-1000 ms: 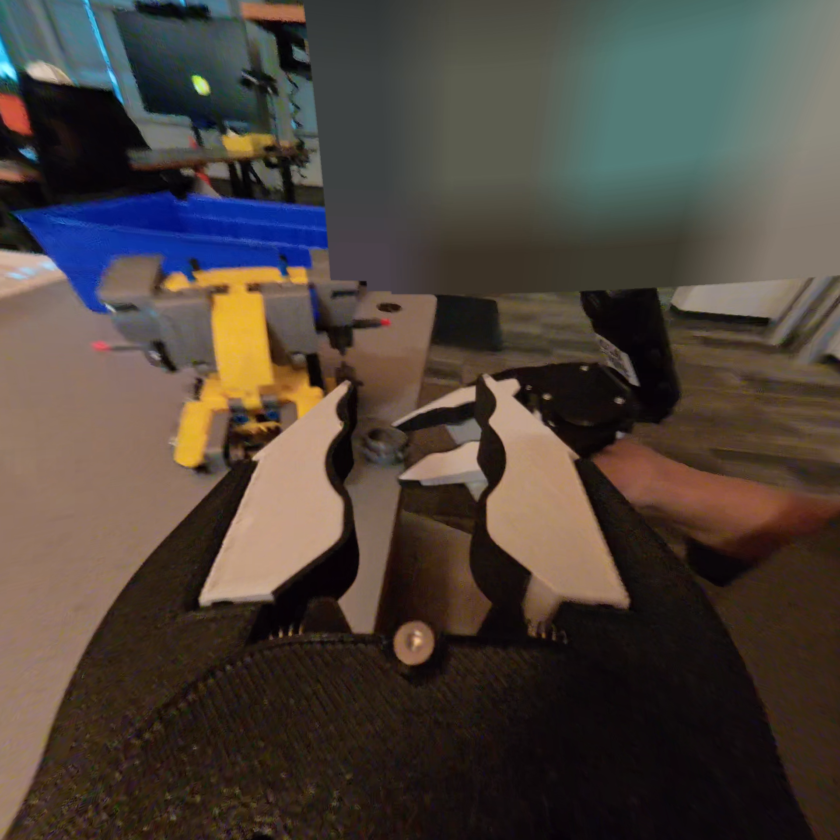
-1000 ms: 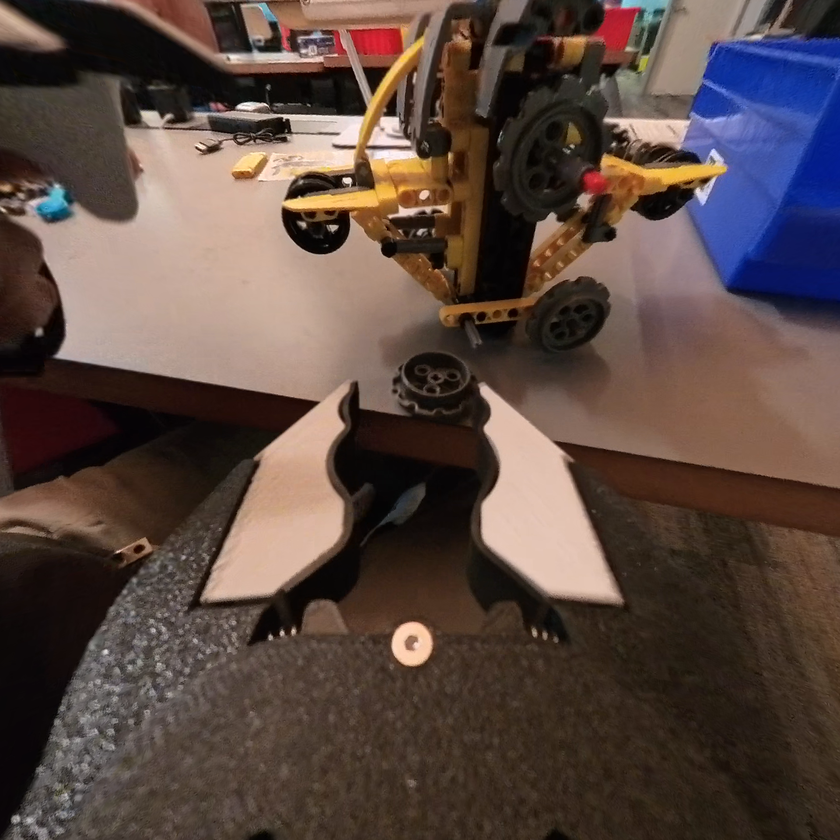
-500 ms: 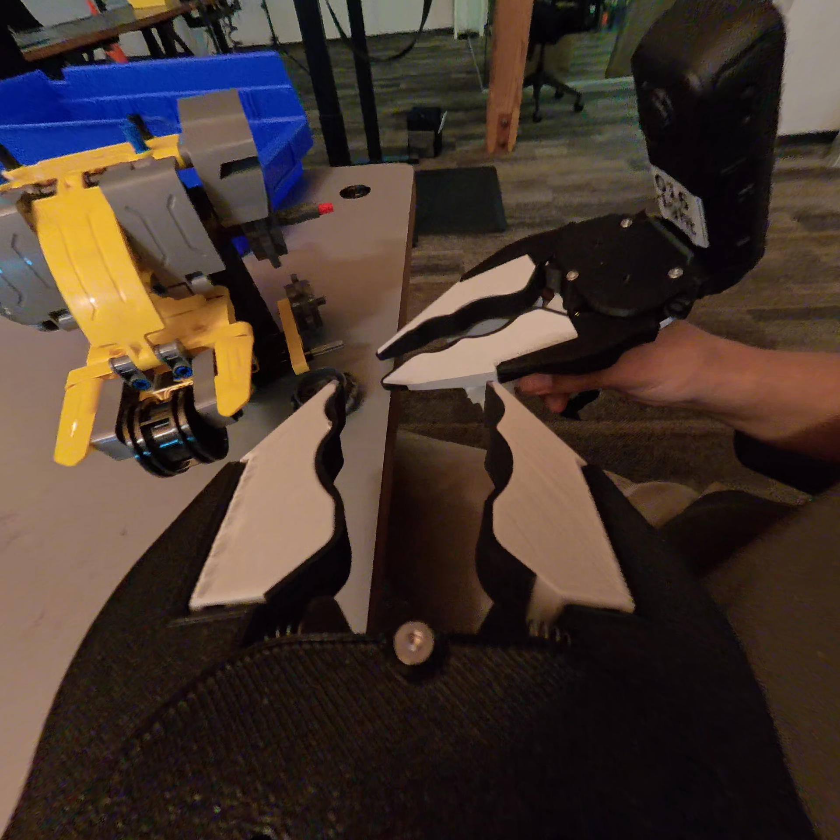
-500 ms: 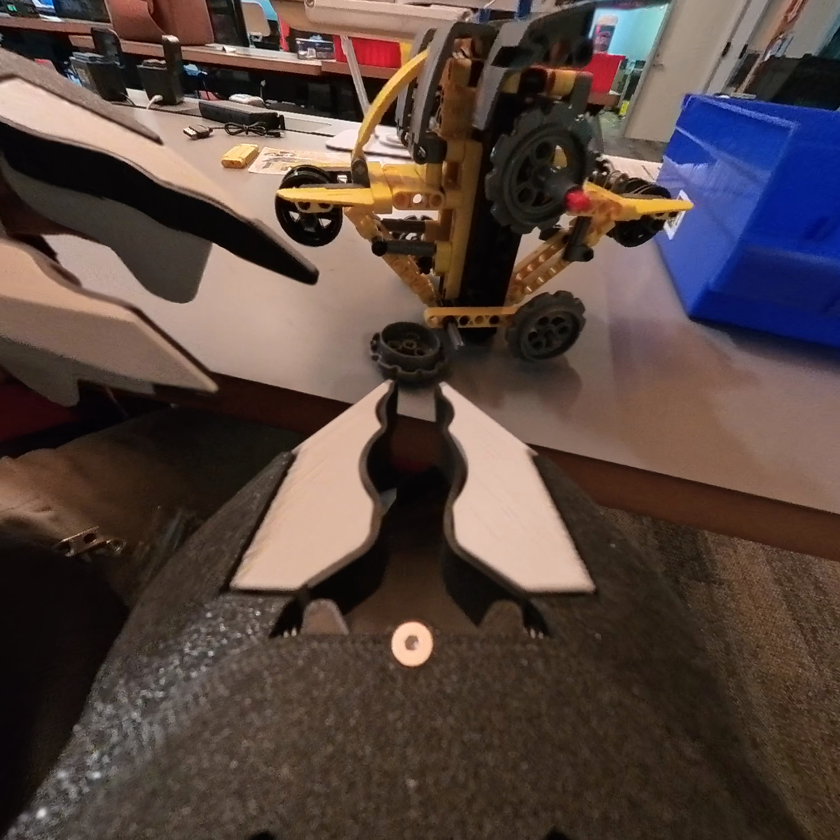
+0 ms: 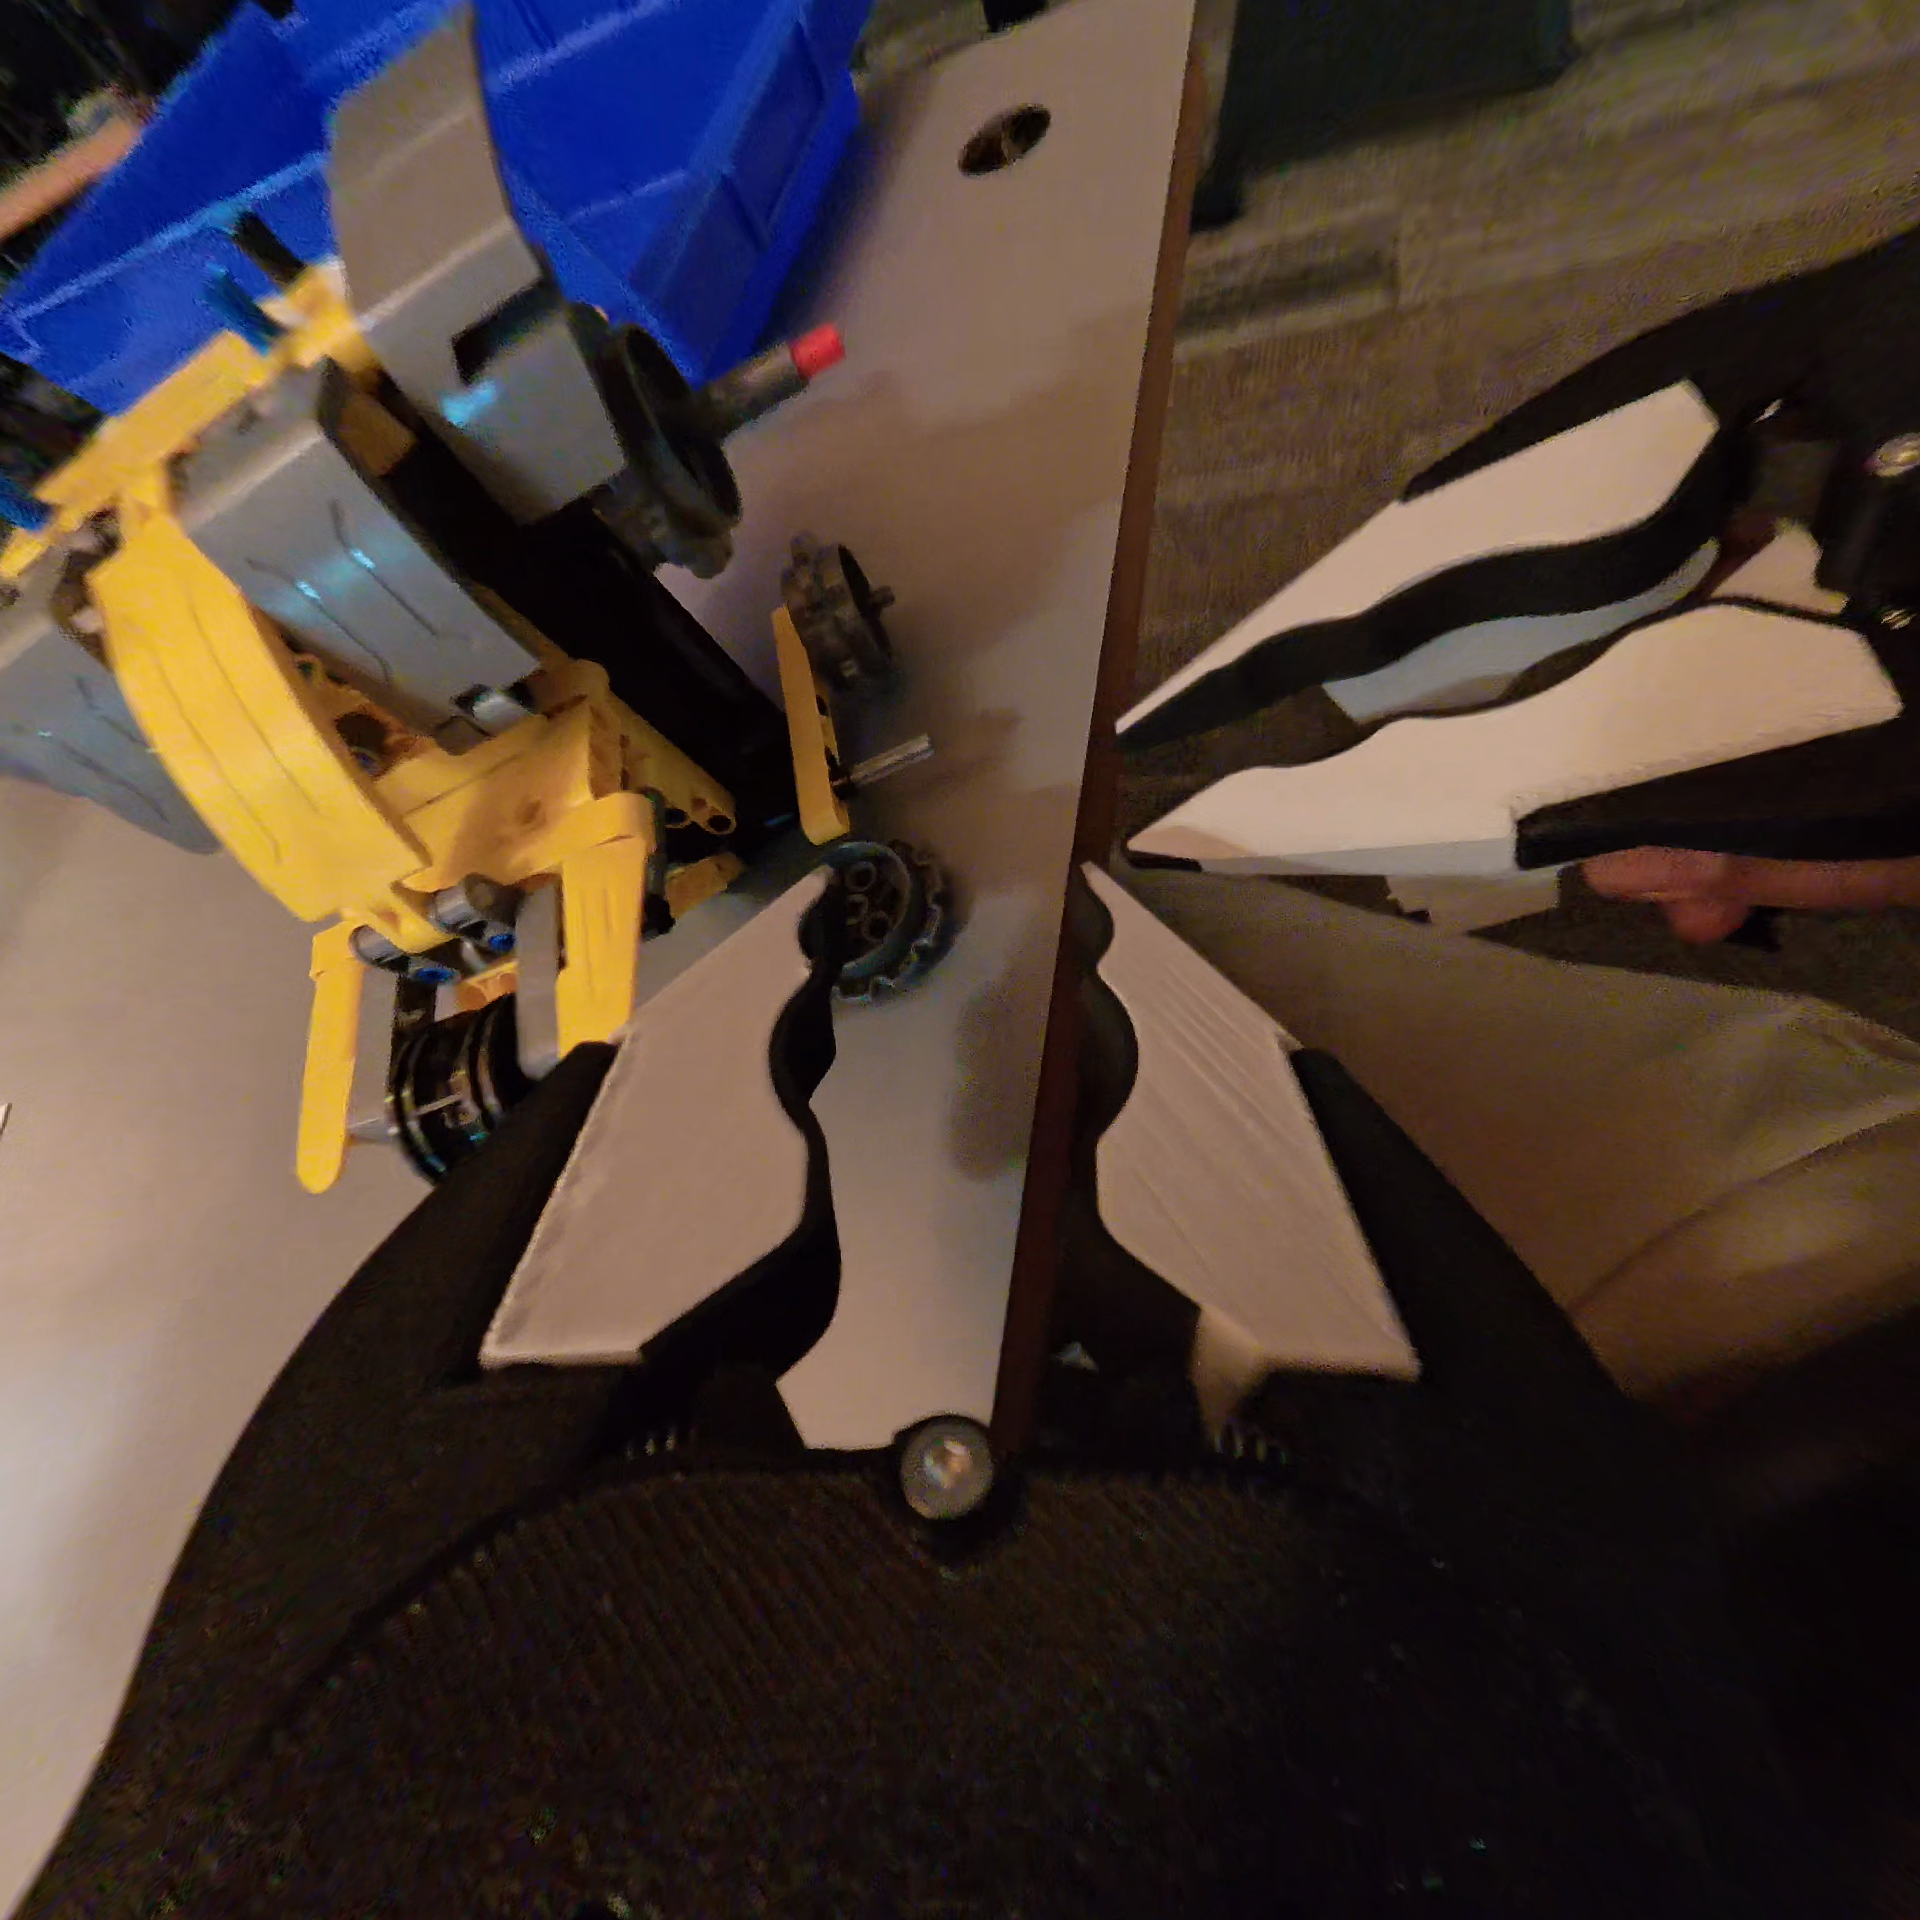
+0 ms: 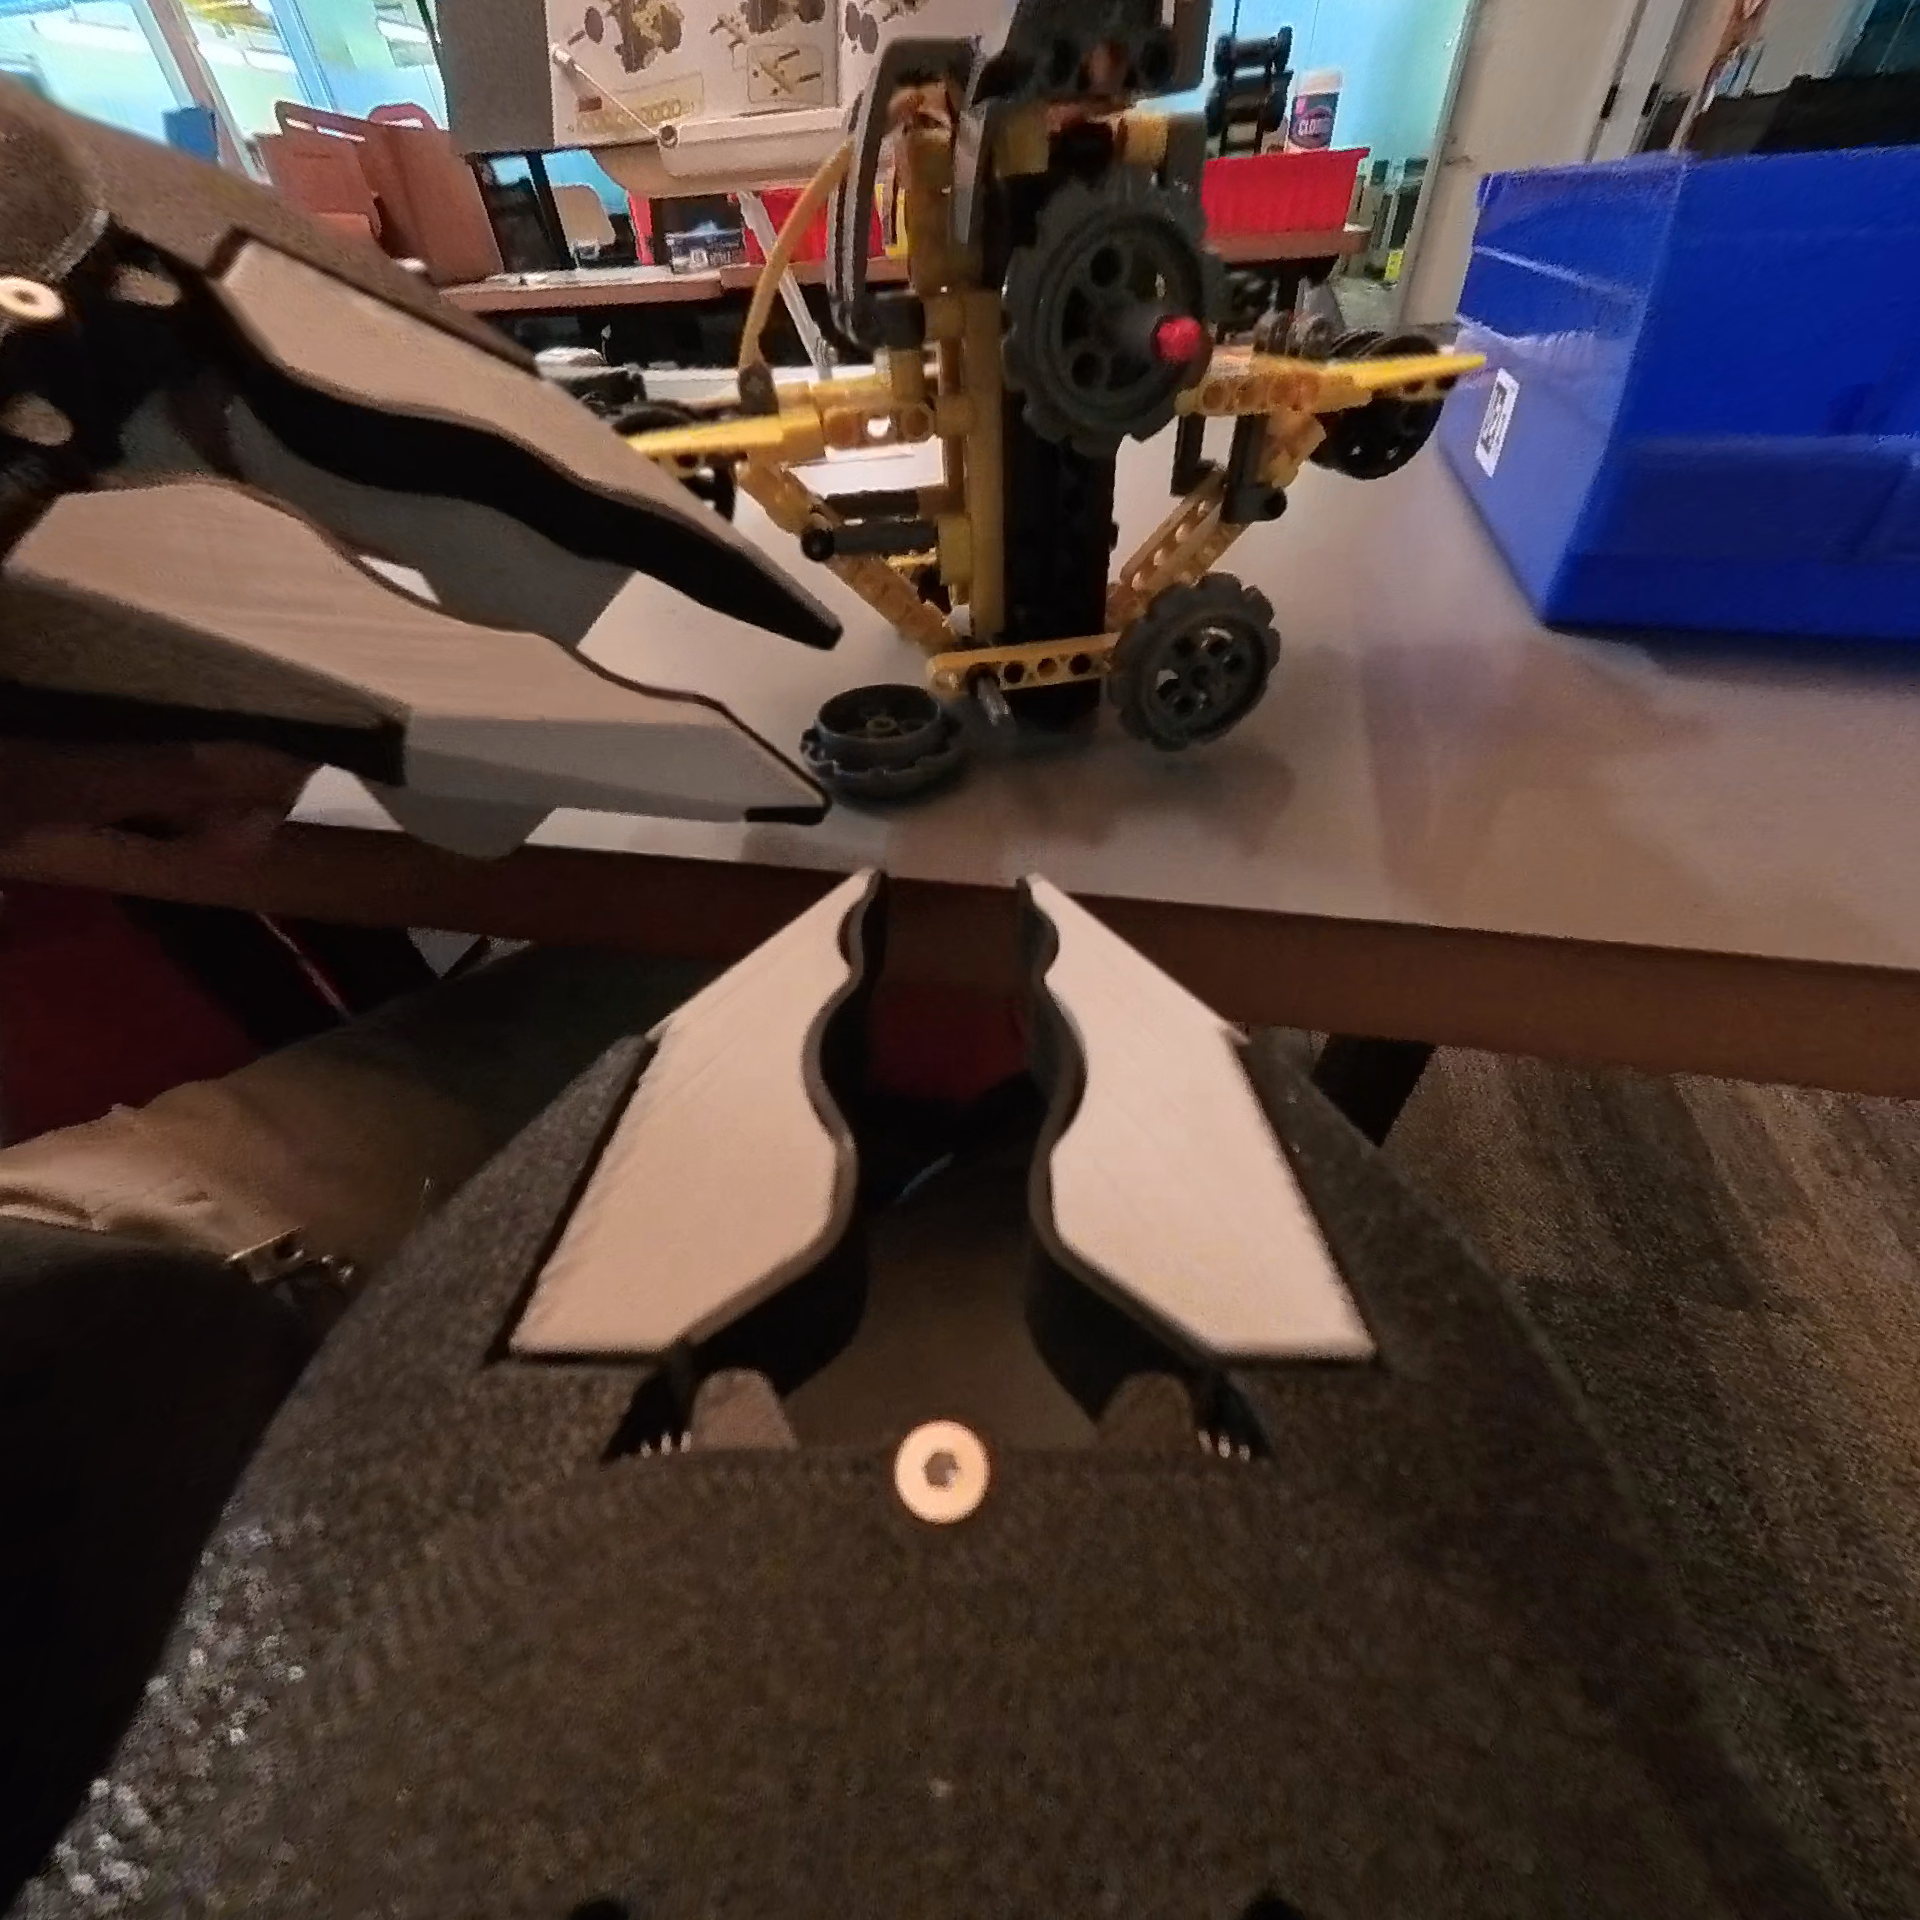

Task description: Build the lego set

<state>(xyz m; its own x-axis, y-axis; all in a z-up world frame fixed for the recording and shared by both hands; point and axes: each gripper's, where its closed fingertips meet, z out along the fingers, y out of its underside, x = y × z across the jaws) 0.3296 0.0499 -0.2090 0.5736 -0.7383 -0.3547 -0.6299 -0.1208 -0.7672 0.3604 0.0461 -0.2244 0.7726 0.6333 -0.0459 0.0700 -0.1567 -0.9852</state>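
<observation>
A yellow, grey and black toy brick vehicle (image 5: 416, 675) stands on a grey table (image 5: 987, 416); it also shows in the right wrist view (image 6: 1039, 468). A loose black wheel (image 5: 883, 925) lies flat beside it near the table edge, also seen in the right wrist view (image 6: 883, 738). My left gripper (image 5: 956, 883) is open and empty, and its left fingertip is right next to the wheel. In the right wrist view the left gripper (image 6: 826, 722) reaches in from the left. My right gripper (image 6: 951, 883) is open and empty, just below the table edge and apart from the wheel. It shows in the left wrist view (image 5: 1127, 790).
A blue bin (image 6: 1683, 416) stands on the table right of the vehicle, also seen in the left wrist view (image 5: 644, 135). The brown table edge (image 6: 1455, 997) runs across ahead of the right gripper. Carpet floor (image 5: 1455, 260) lies beyond. A hand (image 5: 1714, 894) holds the right gripper.
My left gripper has swung down and in toward the loose wheel. My right gripper has narrowed its jaws and drawn back from the wheel to below the table edge.
</observation>
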